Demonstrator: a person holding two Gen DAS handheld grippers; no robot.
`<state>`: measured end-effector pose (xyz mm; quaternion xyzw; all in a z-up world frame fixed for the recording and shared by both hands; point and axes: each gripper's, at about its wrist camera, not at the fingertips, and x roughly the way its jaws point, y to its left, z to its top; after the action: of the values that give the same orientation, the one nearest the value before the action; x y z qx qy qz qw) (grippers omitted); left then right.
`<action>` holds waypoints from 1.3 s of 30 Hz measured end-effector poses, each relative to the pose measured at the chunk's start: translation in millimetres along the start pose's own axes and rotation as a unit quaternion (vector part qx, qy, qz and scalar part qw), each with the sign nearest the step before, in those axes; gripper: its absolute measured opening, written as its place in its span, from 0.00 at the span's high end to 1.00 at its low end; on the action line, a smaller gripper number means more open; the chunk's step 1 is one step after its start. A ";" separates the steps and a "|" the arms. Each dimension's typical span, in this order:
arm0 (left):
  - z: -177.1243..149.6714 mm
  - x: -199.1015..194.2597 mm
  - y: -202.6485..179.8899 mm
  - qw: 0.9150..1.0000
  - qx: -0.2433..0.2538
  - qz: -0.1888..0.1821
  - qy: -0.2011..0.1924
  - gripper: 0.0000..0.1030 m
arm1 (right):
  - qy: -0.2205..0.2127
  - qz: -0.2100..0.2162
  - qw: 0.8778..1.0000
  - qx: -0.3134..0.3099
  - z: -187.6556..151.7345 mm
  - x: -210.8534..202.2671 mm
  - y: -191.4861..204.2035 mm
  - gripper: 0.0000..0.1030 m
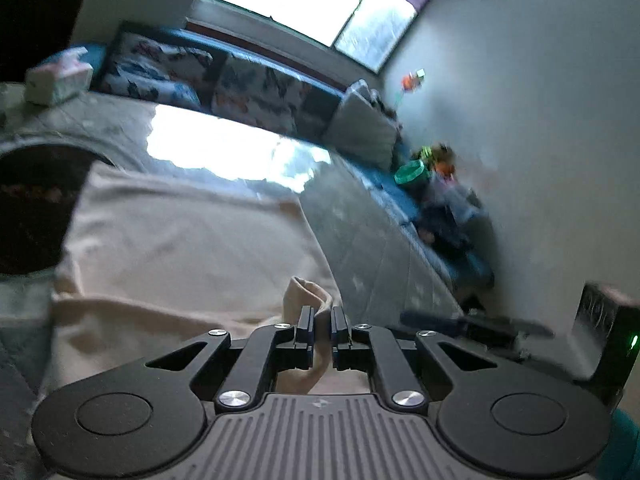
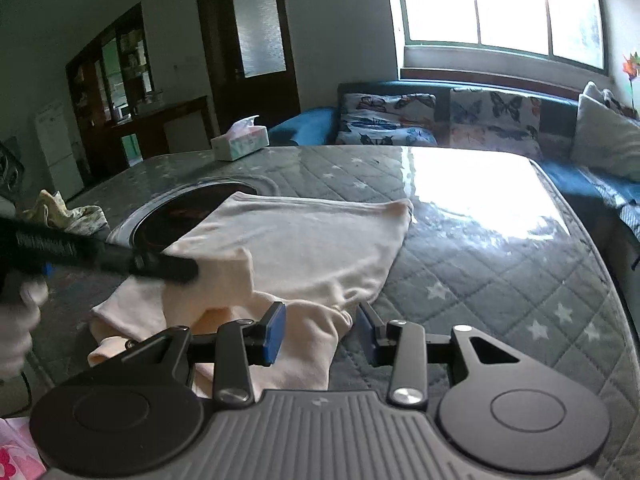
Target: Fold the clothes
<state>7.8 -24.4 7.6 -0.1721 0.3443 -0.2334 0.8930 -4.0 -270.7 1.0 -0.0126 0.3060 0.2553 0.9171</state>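
One garment [image 2: 296,248], two tongs: left [image 1: 323,322] pinching, right [image 2: 322,330] agape

A cream garment [image 2: 288,248] lies spread on the table [image 2: 500,272], which wears a grey quilted cover with white stars. The right hand-held gripper [image 2: 320,330] stands with its blue-padded jaws apart, a bunched fold of the garment lying between and under them. The left hand-held gripper [image 2: 188,270] reaches in at the garment's near-left edge, its tip against a raised flap of cloth. Beyond the garment's far-left corner sits a tissue box [image 2: 240,142]; behind the garment runs a sofa [image 2: 440,120] with butterfly cushions.
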 end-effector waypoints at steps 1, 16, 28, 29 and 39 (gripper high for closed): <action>-3.6 2.7 0.2 1.000 0.004 0.001 0.008 0.86 | 0.001 0.001 1.000 0.002 -0.7 0.9 -0.5 0.63; -0.1 -25.2 79.5 0.998 -0.017 0.064 -0.013 0.68 | 0.038 0.026 0.999 0.007 -6.6 34.8 12.0 0.63; 8.6 -34.4 131.3 0.994 -0.062 0.082 -0.036 0.66 | 0.063 0.026 0.998 0.002 -10.5 51.5 18.4 0.63; 8.7 -35.8 130.5 0.994 -0.061 0.078 -0.037 0.65 | 0.061 0.027 0.998 0.002 -9.3 51.0 18.1 0.63; 2.9 -26.5 115.1 0.996 0.001 0.089 -0.028 0.68 | 0.050 -0.004 0.999 -0.007 -1.9 53.4 19.9 0.92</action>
<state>26.8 85.9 -30.1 -0.1459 0.3333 -0.1482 0.9196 21.9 -229.1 -28.2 -0.0328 0.3496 0.2526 0.9016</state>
